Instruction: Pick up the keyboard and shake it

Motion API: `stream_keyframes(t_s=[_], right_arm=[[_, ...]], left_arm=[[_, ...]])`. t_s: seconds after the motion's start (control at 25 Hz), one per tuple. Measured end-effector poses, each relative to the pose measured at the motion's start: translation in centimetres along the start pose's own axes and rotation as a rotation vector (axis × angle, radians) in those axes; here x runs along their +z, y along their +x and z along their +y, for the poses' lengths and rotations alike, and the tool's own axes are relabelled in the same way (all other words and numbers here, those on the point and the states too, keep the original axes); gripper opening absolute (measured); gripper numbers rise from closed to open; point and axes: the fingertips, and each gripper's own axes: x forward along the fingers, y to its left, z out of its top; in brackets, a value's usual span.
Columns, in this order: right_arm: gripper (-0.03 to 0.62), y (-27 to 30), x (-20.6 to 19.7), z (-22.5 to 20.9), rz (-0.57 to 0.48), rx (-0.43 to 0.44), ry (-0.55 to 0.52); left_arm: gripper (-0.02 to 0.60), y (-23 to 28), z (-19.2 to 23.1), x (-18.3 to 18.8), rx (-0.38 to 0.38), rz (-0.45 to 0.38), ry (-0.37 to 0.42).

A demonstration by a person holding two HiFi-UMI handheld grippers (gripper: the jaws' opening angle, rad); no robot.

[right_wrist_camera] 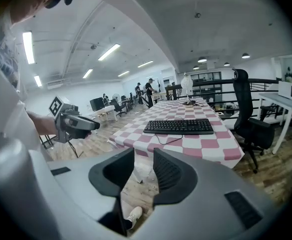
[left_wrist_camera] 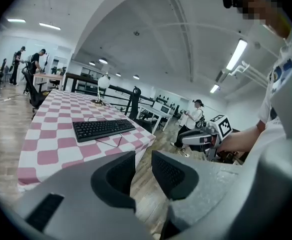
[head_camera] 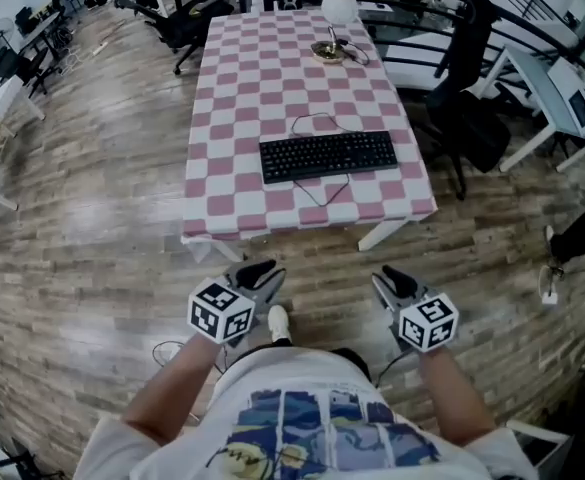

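A black keyboard lies flat on the near half of a table with a pink-and-white checked cloth, its thin cable looping toward the front edge. Both grippers hang low in front of the person, well short of the table. The left gripper is open with nothing between its jaws, and so is the right gripper. In the left gripper view the keyboard lies beyond the parted jaws of the left gripper. The right gripper view shows the keyboard ahead of the right gripper.
A white globe lamp stands at the table's far end. A black office chair is right of the table, and a white desk further right. More chairs stand at the far left. Wood floor lies between me and the table.
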Motion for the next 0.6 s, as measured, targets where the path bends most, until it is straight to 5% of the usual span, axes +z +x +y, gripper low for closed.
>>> stream_keyframes(t_s=[0.28, 0.6], right_arm=[[0.118, 5.9, 2.0, -4.4, 0.061, -0.04, 0.052], [0.118, 11.7, 4.1, -15.5, 0.125, -0.03, 0.092]], left_arm=[[0.103, 3.8, 9.2, 1.8, -0.012, 0.026, -0.111], [0.118, 9.8, 16.3, 3.6, 0.068, 0.062, -0.177]])
